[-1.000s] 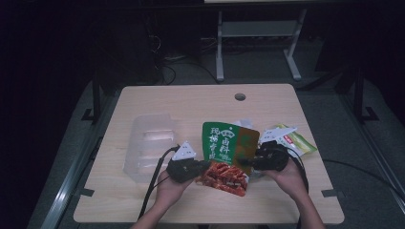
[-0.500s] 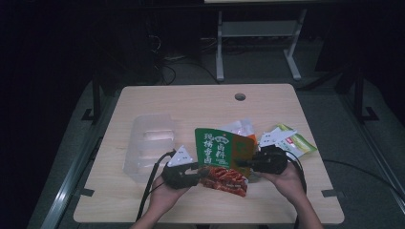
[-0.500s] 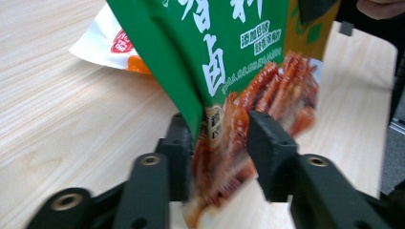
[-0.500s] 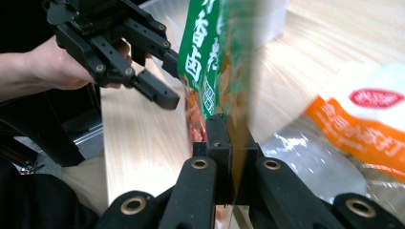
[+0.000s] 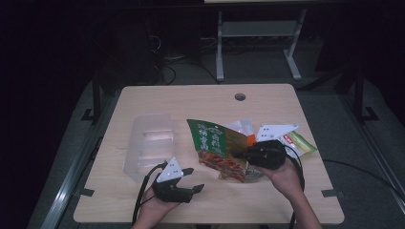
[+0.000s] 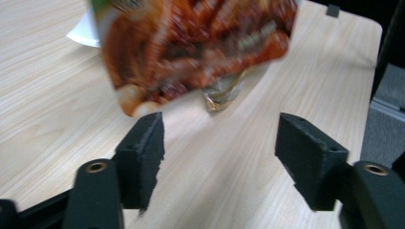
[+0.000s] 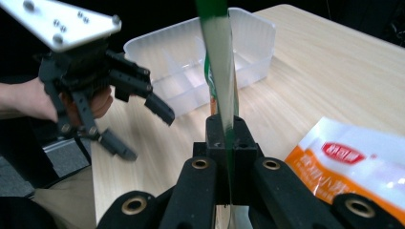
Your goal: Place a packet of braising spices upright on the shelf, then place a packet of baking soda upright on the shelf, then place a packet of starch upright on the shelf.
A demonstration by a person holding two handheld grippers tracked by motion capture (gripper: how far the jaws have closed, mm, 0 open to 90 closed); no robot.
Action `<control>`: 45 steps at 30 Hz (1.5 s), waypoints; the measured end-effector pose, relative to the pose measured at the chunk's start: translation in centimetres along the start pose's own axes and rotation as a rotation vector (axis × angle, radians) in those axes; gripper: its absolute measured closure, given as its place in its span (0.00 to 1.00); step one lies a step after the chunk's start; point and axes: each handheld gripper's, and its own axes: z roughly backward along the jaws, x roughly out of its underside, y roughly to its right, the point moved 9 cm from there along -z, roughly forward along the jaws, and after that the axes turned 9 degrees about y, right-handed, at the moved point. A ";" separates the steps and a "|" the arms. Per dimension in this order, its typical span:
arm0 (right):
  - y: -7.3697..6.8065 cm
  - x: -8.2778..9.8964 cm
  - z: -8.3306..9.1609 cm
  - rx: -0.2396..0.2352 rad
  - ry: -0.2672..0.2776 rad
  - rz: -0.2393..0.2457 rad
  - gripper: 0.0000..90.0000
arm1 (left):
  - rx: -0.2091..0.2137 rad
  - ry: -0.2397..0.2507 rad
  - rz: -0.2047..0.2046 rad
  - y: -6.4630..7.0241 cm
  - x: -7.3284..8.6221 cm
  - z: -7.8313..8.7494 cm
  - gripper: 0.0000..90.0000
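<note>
While your right gripper (image 5: 237,153) keeps its jaws clamped on the edge of the green snack bag (image 5: 217,148), that bag hangs lifted off the table (image 5: 200,102), its red printed lower end tilted toward you. Your left gripper (image 5: 195,180) sits well to the left of the bag, near the front edge, apart from it. Its jaws have just been opening and stand wide with nothing between them; in the left gripper view the bag's lower end (image 6: 191,47) lies just beyond the fingertips (image 6: 148,138). A clear plastic tray (image 5: 148,143) rests left of the bag
</note>
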 end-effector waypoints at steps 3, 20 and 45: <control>0.0 -1.3 -0.2 0.003 0.009 0.017 1.00 | 0.012 -0.008 -0.012 0.3 0.4 -0.2 0.32; 1.3 -3.4 -1.2 0.014 -0.002 0.018 1.00 | 0.028 -0.010 -0.033 0.8 0.5 -0.3 0.30; 1.4 -6.5 -2.9 -0.015 0.010 0.038 1.00 | 0.055 -0.013 -0.028 1.3 0.6 -0.2 0.30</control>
